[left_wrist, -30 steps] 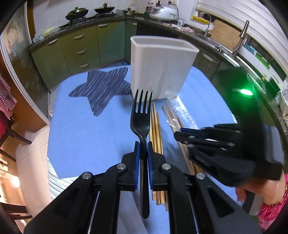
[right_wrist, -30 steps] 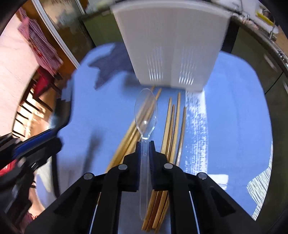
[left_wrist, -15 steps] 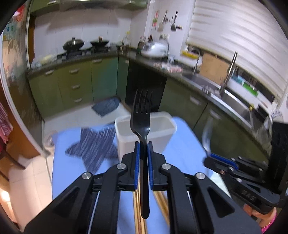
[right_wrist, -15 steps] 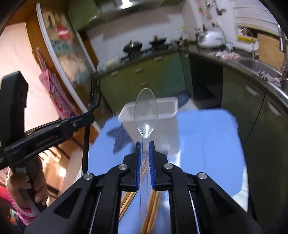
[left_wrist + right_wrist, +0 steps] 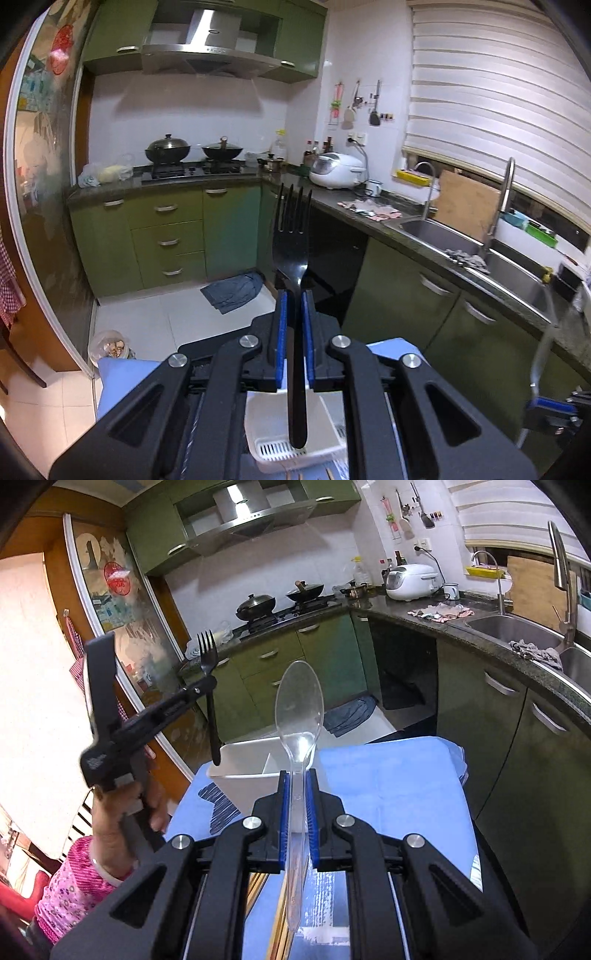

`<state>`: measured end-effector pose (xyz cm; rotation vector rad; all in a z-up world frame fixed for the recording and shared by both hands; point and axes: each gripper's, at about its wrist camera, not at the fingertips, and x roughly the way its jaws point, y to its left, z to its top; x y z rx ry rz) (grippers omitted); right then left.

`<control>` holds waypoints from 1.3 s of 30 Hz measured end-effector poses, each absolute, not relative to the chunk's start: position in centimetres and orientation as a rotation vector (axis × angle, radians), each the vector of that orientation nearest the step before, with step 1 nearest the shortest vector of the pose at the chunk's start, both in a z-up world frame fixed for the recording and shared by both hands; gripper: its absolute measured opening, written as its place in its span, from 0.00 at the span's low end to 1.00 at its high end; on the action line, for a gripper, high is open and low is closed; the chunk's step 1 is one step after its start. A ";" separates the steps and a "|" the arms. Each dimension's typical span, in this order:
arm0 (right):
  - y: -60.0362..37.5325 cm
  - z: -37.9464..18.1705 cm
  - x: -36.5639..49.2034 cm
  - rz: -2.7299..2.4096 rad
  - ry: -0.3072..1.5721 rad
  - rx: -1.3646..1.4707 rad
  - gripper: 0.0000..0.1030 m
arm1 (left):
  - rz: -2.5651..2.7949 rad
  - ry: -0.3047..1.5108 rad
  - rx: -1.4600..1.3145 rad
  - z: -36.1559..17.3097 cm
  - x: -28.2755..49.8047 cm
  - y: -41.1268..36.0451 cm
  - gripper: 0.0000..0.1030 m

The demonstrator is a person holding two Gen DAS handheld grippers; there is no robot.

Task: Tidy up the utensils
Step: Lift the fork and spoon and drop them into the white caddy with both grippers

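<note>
My left gripper (image 5: pixel 294 306) is shut on a black plastic fork (image 5: pixel 291 236), tines up, handle end hanging over the open white utensil holder (image 5: pixel 325 448) right below. In the right wrist view the left gripper (image 5: pixel 207 690) holds the fork (image 5: pixel 210 701) upright with its handle end just above the holder's left rim (image 5: pixel 243 760). My right gripper (image 5: pixel 295 786) is shut on a clear plastic spoon (image 5: pixel 298 709), bowl up, held behind the holder. Wooden chopsticks (image 5: pixel 258 882) lie on the blue cloth under the right gripper, mostly hidden.
The holder stands on a table under a blue cloth (image 5: pixel 388 775) with a dark striped star patch (image 5: pixel 221 805). Green kitchen cabinets (image 5: pixel 166 236), a stove with pots (image 5: pixel 168 149) and a sink counter (image 5: pixel 439 236) lie beyond. The right gripper with the spoon shows at the lower right (image 5: pixel 546 406).
Both grippers have risen from the table and tilted up, the fork and spoon now upright. The left gripper has brought the fork's handle over the holder's opening.
</note>
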<state>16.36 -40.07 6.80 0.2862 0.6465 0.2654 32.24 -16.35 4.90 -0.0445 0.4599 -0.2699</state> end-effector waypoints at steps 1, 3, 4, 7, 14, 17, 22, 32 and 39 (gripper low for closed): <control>-40.0 6.8 16.8 0.269 0.649 0.285 0.09 | -0.266 0.460 -0.046 4.5 32.4 -16.3 0.08; -39.5 6.5 17.2 0.268 0.650 0.279 0.09 | -0.270 0.465 -0.043 3.8 32.6 -16.3 0.08; -39.1 6.2 17.1 0.266 0.649 0.274 0.09 | -0.272 0.472 -0.038 3.4 32.5 -16.4 0.08; -38.8 6.3 18.0 0.259 0.642 0.270 0.09 | -0.288 0.502 -0.016 2.2 32.0 -16.5 0.08; -37.6 7.5 21.7 0.238 0.600 0.259 0.09 | -0.303 0.578 0.040 0.2 30.6 -16.4 0.08; -37.2 8.4 23.8 0.220 0.561 0.268 0.09 | -0.310 0.602 0.054 -0.7 30.1 -16.1 0.08; -36.7 9.6 27.6 0.199 0.468 0.313 0.09 | -0.313 0.601 0.039 -1.1 28.9 -15.0 0.08; -34.1 7.5 32.1 0.158 0.426 0.253 0.09 | -0.333 0.610 0.049 -1.0 27.8 -14.0 0.47; -33.4 4.2 30.7 0.162 0.450 0.209 0.09 | -0.322 0.618 0.016 -0.4 25.6 -12.3 0.47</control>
